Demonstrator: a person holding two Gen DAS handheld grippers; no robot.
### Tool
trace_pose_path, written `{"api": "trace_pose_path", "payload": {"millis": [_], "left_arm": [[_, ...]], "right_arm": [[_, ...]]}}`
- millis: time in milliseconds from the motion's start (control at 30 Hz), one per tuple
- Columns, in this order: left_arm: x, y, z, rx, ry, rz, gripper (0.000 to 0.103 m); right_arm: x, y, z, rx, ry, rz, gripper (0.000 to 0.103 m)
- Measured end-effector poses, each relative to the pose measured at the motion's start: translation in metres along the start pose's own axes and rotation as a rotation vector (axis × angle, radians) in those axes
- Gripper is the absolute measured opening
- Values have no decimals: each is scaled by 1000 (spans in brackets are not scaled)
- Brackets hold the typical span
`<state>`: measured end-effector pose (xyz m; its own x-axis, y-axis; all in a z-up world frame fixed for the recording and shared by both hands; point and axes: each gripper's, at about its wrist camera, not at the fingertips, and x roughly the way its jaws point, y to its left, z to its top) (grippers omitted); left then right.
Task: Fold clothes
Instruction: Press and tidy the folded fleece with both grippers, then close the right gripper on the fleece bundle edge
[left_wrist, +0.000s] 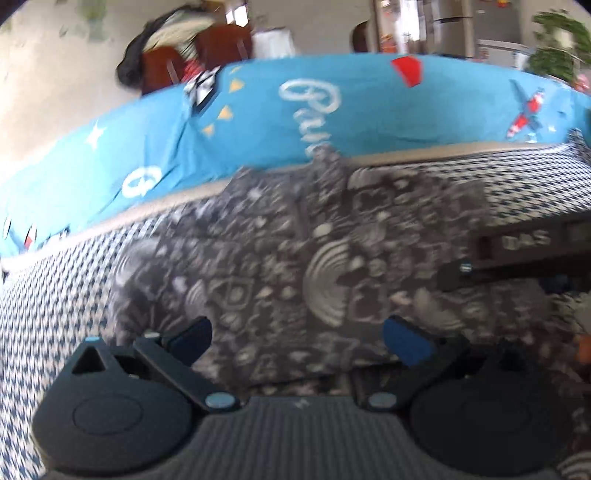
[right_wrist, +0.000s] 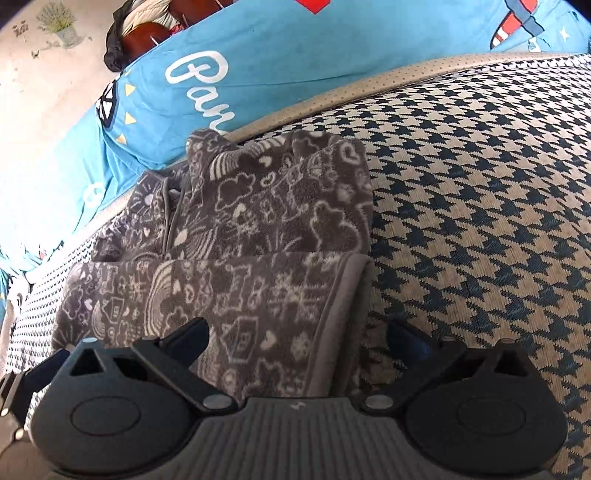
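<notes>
A grey fleece garment (right_wrist: 258, 236) with a white doodle print lies folded on the houndstooth cover (right_wrist: 480, 184). Its hemmed right edge (right_wrist: 343, 314) runs down between the fingers of my right gripper (right_wrist: 299, 339). That gripper stands wide open just above the fabric, and neither pad presses on it. In the blurred left wrist view the same garment (left_wrist: 295, 251) fills the middle. My left gripper (left_wrist: 299, 341) hovers open over its near part, with blue pads (left_wrist: 406, 343) spread wide. The right gripper's black body (left_wrist: 517, 251) reaches in from the right edge.
Behind the garment a beige piped edge (right_wrist: 332, 96) borders a bright blue printed fabric (right_wrist: 258, 48) with white script. Further back are wooden chairs (left_wrist: 207, 51) draped with dark clothing, a pale floor (left_wrist: 44, 74) and a green plant (left_wrist: 557, 44). Bare houndstooth cover lies to the garment's right.
</notes>
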<state>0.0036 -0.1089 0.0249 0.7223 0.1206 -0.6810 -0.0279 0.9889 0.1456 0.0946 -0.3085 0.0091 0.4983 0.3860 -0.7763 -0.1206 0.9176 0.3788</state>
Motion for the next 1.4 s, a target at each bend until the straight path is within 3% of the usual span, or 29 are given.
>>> {"api": "trace_pose_path", "payload": {"millis": [200, 367, 433, 600, 967, 1233, 1300, 1400], "left_arm": [[16, 18, 10, -54, 19, 12, 103], [49, 66, -1, -298, 162, 16, 103], [55, 77, -7, -362, 164, -14, 103], [50, 68, -5, -322, 161, 3, 103], [41, 94, -1, -458, 152, -69, 103], [32, 99, 1, -477, 150, -95, 103], [30, 100, 1, -476, 146, -97, 103], [25, 102, 2, -468, 131, -86, 103]], "right_arm": [[-11, 3, 0, -34, -52, -44, 103], [-21, 3, 3, -61, -117, -44, 103], [-21, -1, 6, -51, -118, -37, 103], [-21, -13, 10, -9, -119, 3, 103], [-8, -24, 17, -6, -101, 73, 103], [6, -19, 15, -54, -89, 95, 103], [9, -17, 14, -69, -106, 87, 100], [12, -13, 14, -92, -136, 73, 88]]}}
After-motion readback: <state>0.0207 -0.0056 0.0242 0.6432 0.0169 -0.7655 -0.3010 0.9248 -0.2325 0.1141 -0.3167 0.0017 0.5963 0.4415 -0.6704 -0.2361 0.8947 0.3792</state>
